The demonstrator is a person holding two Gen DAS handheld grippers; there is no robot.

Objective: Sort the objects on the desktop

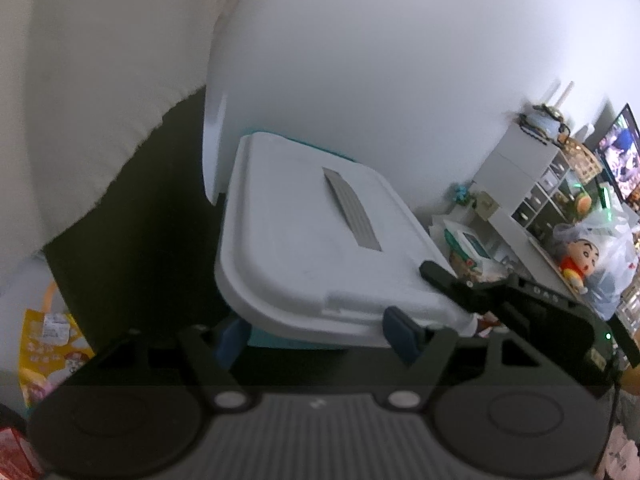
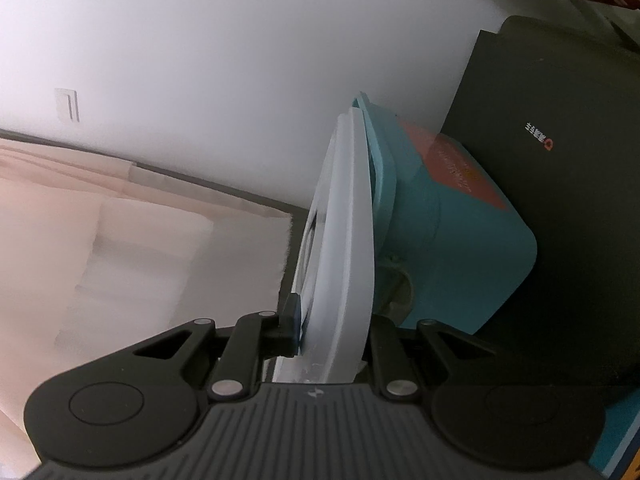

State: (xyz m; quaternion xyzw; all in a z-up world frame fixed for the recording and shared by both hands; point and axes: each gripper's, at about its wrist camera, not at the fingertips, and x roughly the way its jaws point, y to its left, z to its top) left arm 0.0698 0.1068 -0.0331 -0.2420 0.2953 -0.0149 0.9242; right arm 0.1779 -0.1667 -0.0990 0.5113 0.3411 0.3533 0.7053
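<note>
Storage box [image 1: 276,336]: teal body on the dark bench [image 1: 132,216] against the white wall [image 1: 400,60]; from the left wrist view only slivers of teal show under the lid.
Lid [image 1: 304,240]: white, with a grey strip along its middle; it covers the box top, its near-right corner hidden behind the right claw.
Lid edge-on [image 2: 348,240]: in the right wrist view it stands as a thin white slab, lifted a little off the teal rim beside it.
Left claw [image 1: 320,332]: spread wide, blue pads on either side of the box's near end; whether either pad touches it cannot be told.
Right claw [image 2: 332,340]: pinching the lid's rim; one blue pad presses its outer face, the other finger is hidden behind the lid.
Box contents: hidden.
Black panel [image 2: 560,220]: behind the box, small label unreadable.
Yellow packet [image 1: 52,356]: bottom left, partly cut off.
Shelf unit [image 1: 532,184]: far right, blurred; a cartoon doll [image 1: 580,260] in front.
</note>
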